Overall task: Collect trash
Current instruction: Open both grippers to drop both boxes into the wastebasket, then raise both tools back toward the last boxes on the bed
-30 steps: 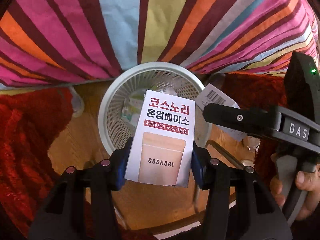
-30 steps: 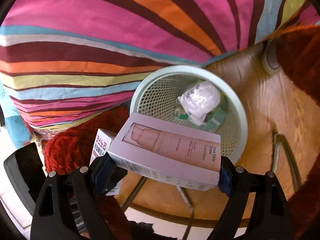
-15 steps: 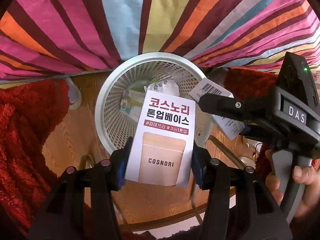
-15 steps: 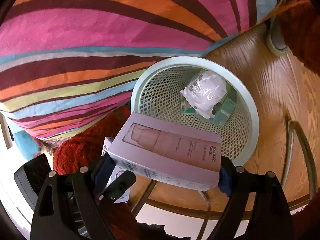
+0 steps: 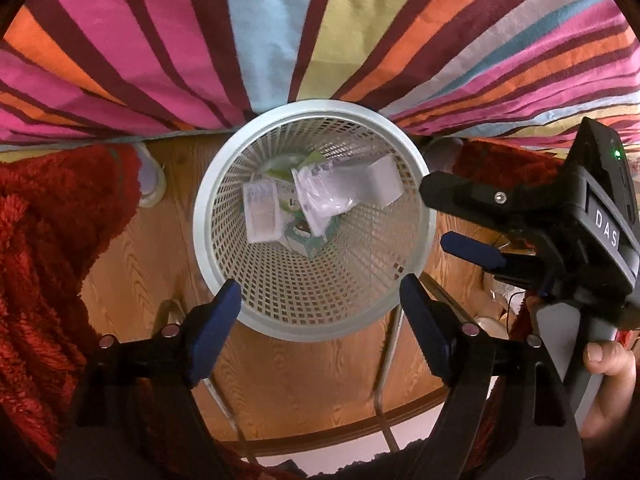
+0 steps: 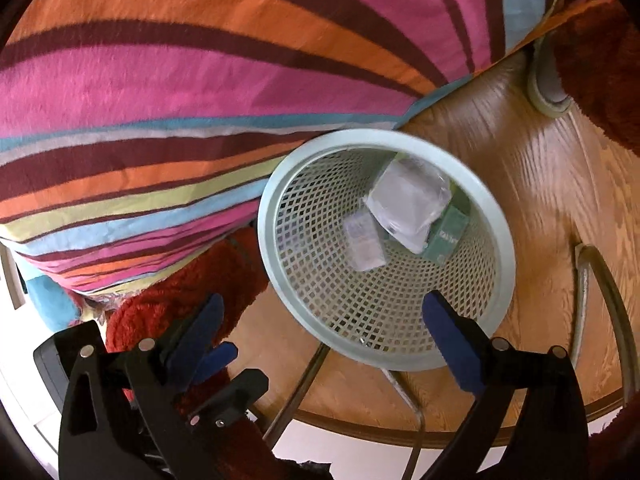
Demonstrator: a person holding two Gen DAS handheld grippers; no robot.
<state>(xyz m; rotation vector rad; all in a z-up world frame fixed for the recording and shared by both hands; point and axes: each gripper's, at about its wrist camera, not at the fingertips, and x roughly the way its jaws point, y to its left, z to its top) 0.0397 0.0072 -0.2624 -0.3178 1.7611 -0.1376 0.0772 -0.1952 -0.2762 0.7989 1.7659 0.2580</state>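
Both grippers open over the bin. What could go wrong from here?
1. The left gripper and right gripper hang close together over the basket; pulling back could knock them together.
2. The basket looks light and stands on a wooden surface; a clipped rim might tip it, spilling the boxes.

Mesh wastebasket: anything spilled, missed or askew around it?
Nothing stands out. The pale plastic mesh wastebasket stands upright on the wood floor, with the boxes and the clear crumpled wrapper inside. Nothing lies on the visible floor beside it.
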